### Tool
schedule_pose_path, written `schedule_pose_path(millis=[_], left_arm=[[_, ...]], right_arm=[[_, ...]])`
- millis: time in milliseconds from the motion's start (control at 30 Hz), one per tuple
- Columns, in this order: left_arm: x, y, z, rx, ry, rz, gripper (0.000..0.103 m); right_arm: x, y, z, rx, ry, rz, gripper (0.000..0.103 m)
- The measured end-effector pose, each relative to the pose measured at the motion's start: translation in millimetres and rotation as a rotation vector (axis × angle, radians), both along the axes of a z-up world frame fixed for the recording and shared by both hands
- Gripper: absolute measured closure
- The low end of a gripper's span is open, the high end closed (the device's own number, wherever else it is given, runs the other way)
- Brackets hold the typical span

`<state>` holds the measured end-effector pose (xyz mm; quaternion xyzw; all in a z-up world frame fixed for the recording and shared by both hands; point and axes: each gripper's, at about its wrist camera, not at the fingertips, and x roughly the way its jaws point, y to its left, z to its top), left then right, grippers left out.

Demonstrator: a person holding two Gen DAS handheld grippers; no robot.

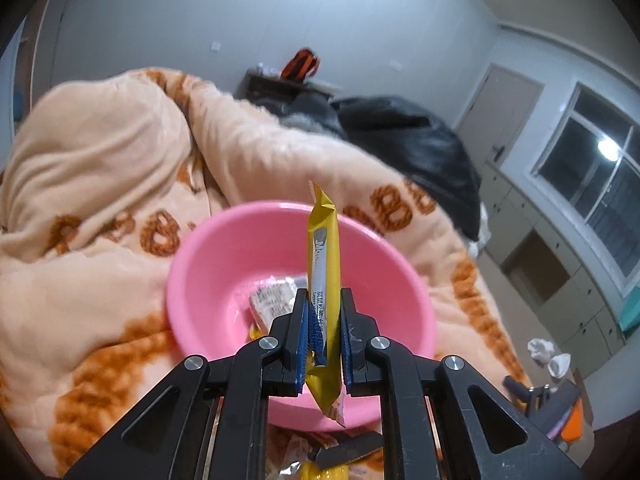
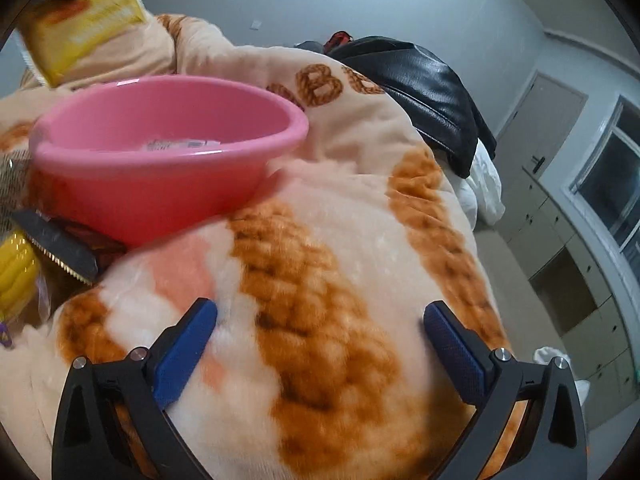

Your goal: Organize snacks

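Note:
A yellow snack packet stands on edge between the blue pads of my left gripper, which is shut on it above the near side of a pink bowl. A pale wrapped snack lies in the bowl's bottom. In the right wrist view the same bowl sits at the left on the blanket, and the yellow packet hangs blurred above it at the top left. My right gripper is open over the blanket with nothing between its fingers.
An orange-patterned peach blanket covers the bed. More snack packets lie left of the bowl, near its base. A black leather jacket lies at the far right. Cabinets and a window stand along the right wall.

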<state>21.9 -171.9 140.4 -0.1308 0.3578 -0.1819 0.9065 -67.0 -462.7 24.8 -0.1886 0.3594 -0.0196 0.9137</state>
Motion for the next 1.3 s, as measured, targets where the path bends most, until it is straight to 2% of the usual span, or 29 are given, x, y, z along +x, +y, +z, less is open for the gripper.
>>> schedule_pose_path(millis=[67, 133, 200, 267, 367, 667, 700, 733, 767, 800, 833, 900, 1067, 1200, 1300], left_arm=[[5, -8, -10, 0.049, 0.003, 0.016, 0.094], [1, -16, -17, 0.135, -0.042, 0.031, 0.094], [-4, -19, -20, 0.166, -0.068, 0.008, 0.094], [-5, -19, -22, 0.164, -0.058, -0.021, 0.092], [0, -17, -21, 0.158, -0.013, -0.004, 0.092], [0, 25, 1, 0.034, -0.02, 0.068, 0.089], [0, 34, 3, 0.016, -0.02, 0.077, 0.085], [0, 41, 4, -0.003, -0.017, 0.087, 0.066], [0, 51, 5, -0.04, -0.014, 0.099, 0.031], [-2, 61, 6, -0.089, -0.015, 0.11, 0.017], [-6, 75, 8, -0.161, -0.03, 0.123, 0.011], [-10, 92, 10, -0.195, -0.03, 0.144, 0.011], [-15, 129, 6, -0.152, -0.041, 0.247, 0.009], [-10, 152, -22, -0.124, 0.002, 0.361, 0.008], [-14, 167, -56, -0.166, 0.054, 0.451, 0.008]], right_arm=[[0, -1, -1, 0.013, -0.008, 0.005, 0.001], [1, -5, 0, 0.049, -0.007, 0.008, 0.001], [1, -9, -2, 0.084, -0.016, 0.017, 0.001], [4, -11, -3, 0.094, -0.012, 0.017, 0.001], [0, -6, -3, 0.065, -0.02, 0.014, 0.001], [0, -5, -3, 0.057, -0.022, 0.012, 0.001], [0, -5, -3, 0.057, -0.022, 0.012, 0.001], [0, -5, -3, 0.056, -0.023, 0.012, 0.001], [0, -4, -3, 0.056, -0.023, 0.012, 0.001], [0, -5, -3, 0.057, -0.023, 0.013, 0.001], [0, -5, -3, 0.057, -0.023, 0.013, 0.001], [0, -4, -3, 0.056, -0.023, 0.012, 0.001], [0, -5, -3, 0.056, -0.023, 0.013, 0.001], [0, -5, -3, 0.056, -0.023, 0.013, 0.001], [0, -5, -3, 0.057, -0.023, 0.013, 0.001]])
